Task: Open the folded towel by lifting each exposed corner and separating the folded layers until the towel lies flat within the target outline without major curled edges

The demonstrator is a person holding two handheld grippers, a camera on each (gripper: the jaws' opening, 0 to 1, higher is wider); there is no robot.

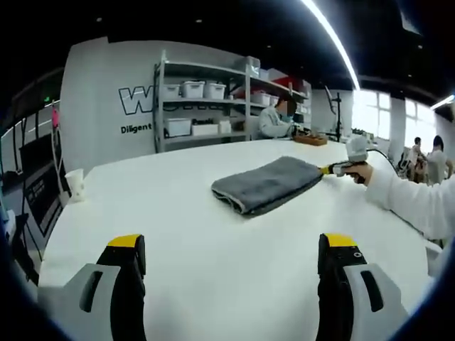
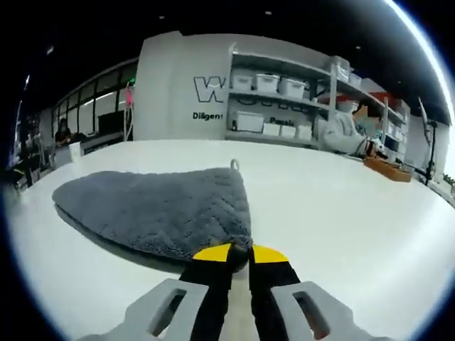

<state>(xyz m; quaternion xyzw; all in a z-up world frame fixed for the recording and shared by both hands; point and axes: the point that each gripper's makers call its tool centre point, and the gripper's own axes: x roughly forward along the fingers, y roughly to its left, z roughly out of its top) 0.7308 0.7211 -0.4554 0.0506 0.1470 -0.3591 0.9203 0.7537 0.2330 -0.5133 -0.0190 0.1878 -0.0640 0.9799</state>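
Item: folded grey towel (image 1: 266, 185), lying on the white surface (image 1: 178, 234); seen at 12 o'clock of centre in the left gripper view, at 9 o'clock of centre in the right gripper view. Still folded in layers; a small hanging loop (image 2: 234, 165) at its far edge. No target outline can be made out on the surface

Right tongs (image 2: 240, 252): yellow tips closed on the towel's near corner, a pinch of pile between them. In the left gripper view they reach the towel from 3 o'clock, held by a hand (image 1: 359, 172) in a white sleeve

Left tongs (image 1: 231, 249): open, jaws wide apart, holding nothing, well short of the towel

Risks, as judged: the pinch may have taken more than one layer, so a lift would raise the whole bundle instead of parting the fold; with the left tongs off the cloth, nothing pins the lower layers and the towel may slide; a shallow bite on the corner may slip out, leaving a curled edge

Surroundings: white cup (image 1: 75, 183) at 9 o'clock near the surface's edge; shelving with storage boxes (image 1: 206, 96) at 12 o'clock; a seated person beyond. Nothing stands between the tongs and the towel
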